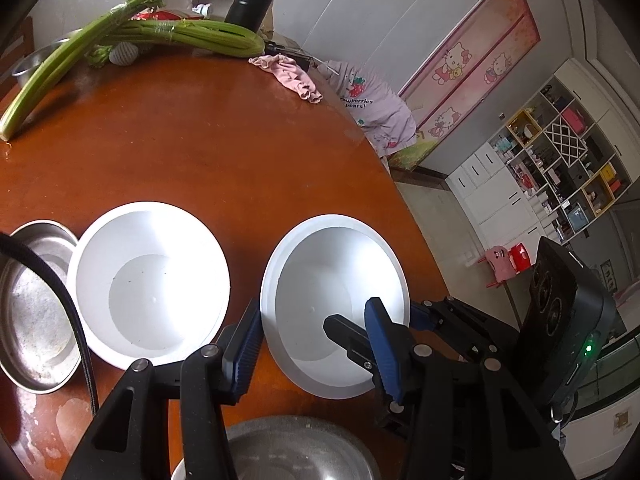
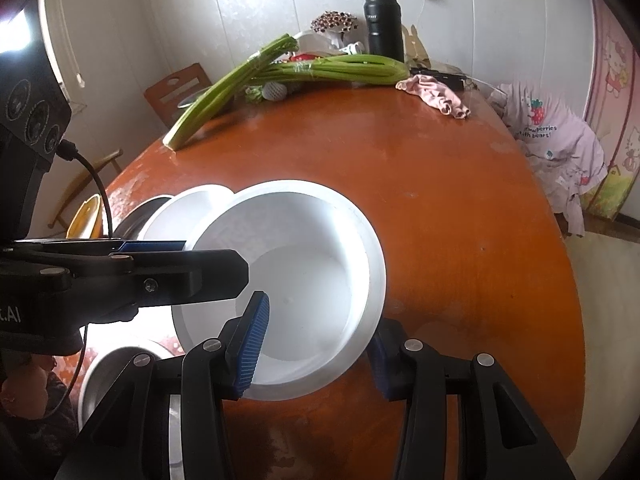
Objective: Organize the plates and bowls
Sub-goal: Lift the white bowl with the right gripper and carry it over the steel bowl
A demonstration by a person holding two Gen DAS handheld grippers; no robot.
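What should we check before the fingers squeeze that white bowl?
1. Right gripper open, one finger inside the white bowl, one outside its rim: ok.
2. Left gripper open over the same bowl: ok.
3. Fingers touching the rim: cannot tell.
4. Grippers clear of each other: not ok, both crowd into one bowl.
5. Other white bowl empty for stacking: ok.
6. Table beyond the bowl free: ok.
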